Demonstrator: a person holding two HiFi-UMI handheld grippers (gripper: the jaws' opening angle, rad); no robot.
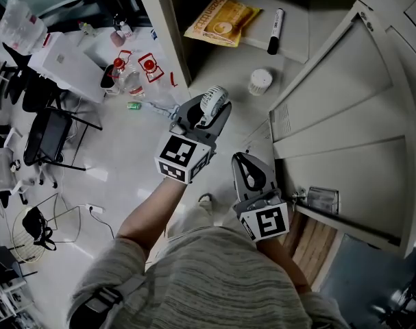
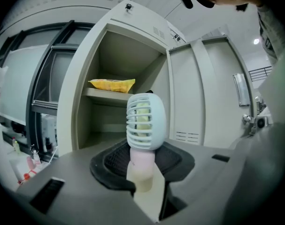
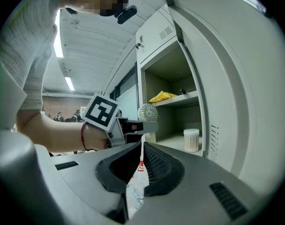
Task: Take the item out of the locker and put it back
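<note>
A small hand-held fan [image 1: 213, 101] with a pale cage head and a pinkish handle stands upright between the pads of my left gripper [image 1: 210, 120], which is shut on the handle. In the left gripper view the fan [image 2: 143, 121] rises in front of the open locker [image 2: 115, 60]. The left gripper [image 2: 143, 170] is just outside the locker's lower compartment. My right gripper [image 1: 247, 164] hangs lower and to the right, beside the open door [image 1: 345, 115]. Its jaws are shut with nothing between them [image 3: 141, 157]. From the right gripper view the fan [image 3: 147, 112] shows to the left of the locker's opening.
On the locker's upper shelf lie a yellow packet [image 1: 220, 20] and a black marker [image 1: 275, 30]. A white round jar [image 1: 260, 81] stands on the lower floor. A table with bottles [image 1: 129, 74] and a black chair [image 1: 50, 136] are to the left.
</note>
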